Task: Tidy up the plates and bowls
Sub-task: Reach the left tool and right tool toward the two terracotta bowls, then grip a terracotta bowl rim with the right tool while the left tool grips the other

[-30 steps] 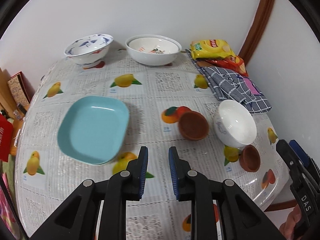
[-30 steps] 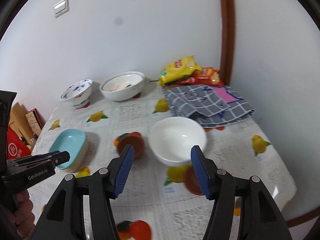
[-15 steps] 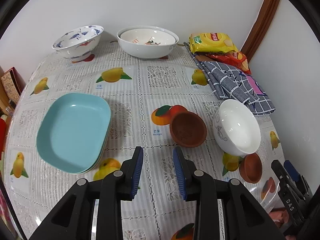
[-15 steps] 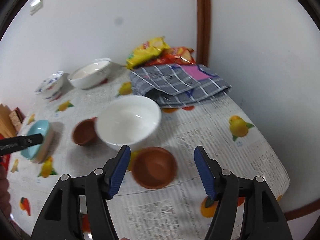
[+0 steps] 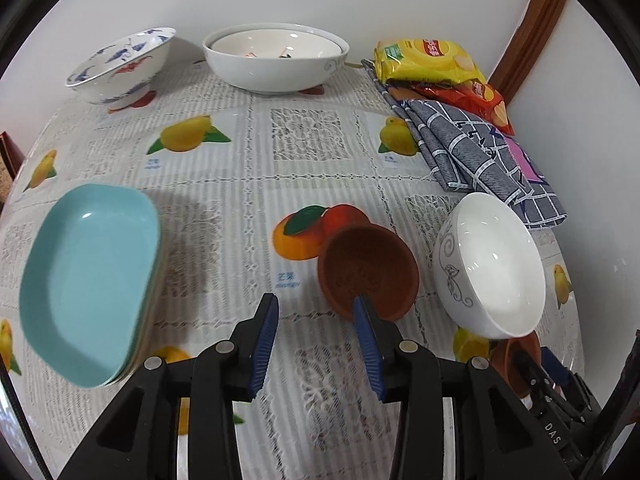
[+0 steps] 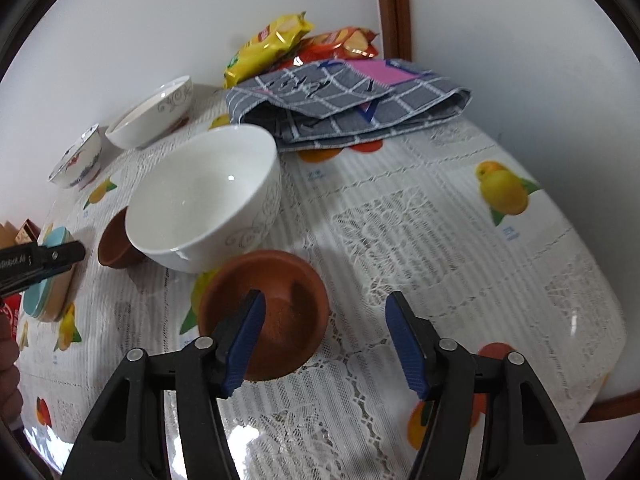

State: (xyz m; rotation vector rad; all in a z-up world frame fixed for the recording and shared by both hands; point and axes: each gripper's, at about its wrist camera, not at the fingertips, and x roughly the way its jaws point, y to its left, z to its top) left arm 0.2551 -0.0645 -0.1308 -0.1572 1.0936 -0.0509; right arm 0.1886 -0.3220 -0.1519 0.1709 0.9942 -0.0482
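My left gripper point(image 5: 316, 322) is open just above the table, its right finger at the near rim of a brown clay bowl point(image 5: 368, 276). A stack of light-blue plates point(image 5: 86, 276) lies to its left. A white bowl point(image 5: 490, 270) stands to the right. My right gripper point(image 6: 324, 340) is open, its left finger over a second brown clay bowl point(image 6: 276, 304), which touches the white bowl point(image 6: 204, 196). At the back stand a wide white bowl point(image 5: 276, 56) and a blue-patterned bowl point(image 5: 122, 64).
A folded grey checked cloth point(image 5: 476, 152) and snack bags point(image 5: 428, 60) lie at the back right by the wall. The round table point(image 6: 460, 240) has a fruit-print cover; its edge is close on the right. A red box sits off the left edge.
Both grippers moved forward and lower. The left jaws opened wider and reached the first brown bowl. The right gripper came down over the second brown bowl.
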